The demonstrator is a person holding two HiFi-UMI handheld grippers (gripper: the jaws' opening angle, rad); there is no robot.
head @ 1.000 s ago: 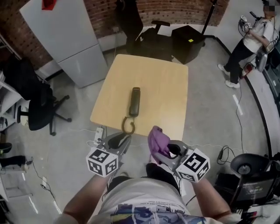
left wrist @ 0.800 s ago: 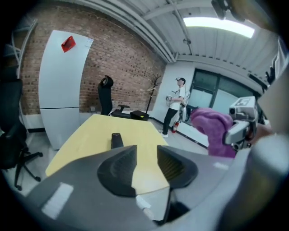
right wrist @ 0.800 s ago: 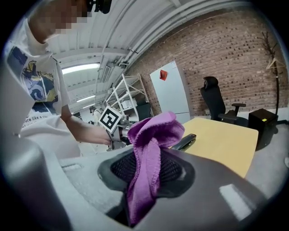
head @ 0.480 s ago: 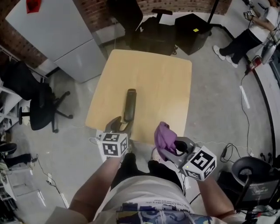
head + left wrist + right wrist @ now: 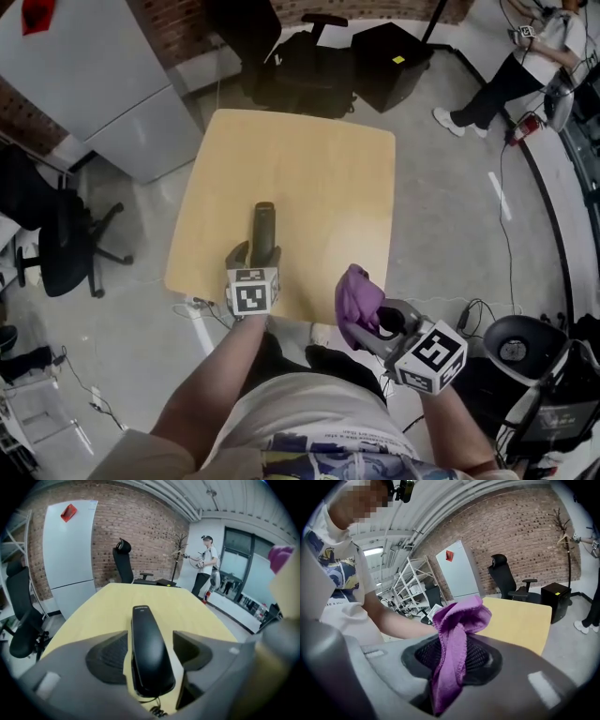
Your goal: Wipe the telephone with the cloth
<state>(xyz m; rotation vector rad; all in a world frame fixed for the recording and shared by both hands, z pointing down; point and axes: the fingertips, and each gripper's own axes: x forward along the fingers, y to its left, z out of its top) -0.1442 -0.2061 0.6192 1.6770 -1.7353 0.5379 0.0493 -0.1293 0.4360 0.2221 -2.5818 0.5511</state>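
Observation:
A black telephone handset (image 5: 263,228) lies lengthwise on the light wooden table (image 5: 319,178), near its front edge. My left gripper (image 5: 251,255) straddles the handset's near end. In the left gripper view the handset (image 5: 149,653) sits between the jaws, which are opening, and the pads stand off its sides. My right gripper (image 5: 375,317) hovers off the table's front right edge, shut on a purple cloth (image 5: 357,295). In the right gripper view the cloth (image 5: 457,634) is bunched above the jaws and hangs down between them.
The handset's coiled cord (image 5: 157,711) trails off toward me. A white cabinet (image 5: 84,75) stands far left, with black office chairs (image 5: 56,244) (image 5: 300,66) and a black box (image 5: 389,56) around the table. A person (image 5: 511,70) stands far right. Cables lie on the floor (image 5: 469,319).
My left gripper has moved forward from below the table's front edge onto the handset's near end, and its jaws have widened. The right gripper still holds the cloth in about the same place.

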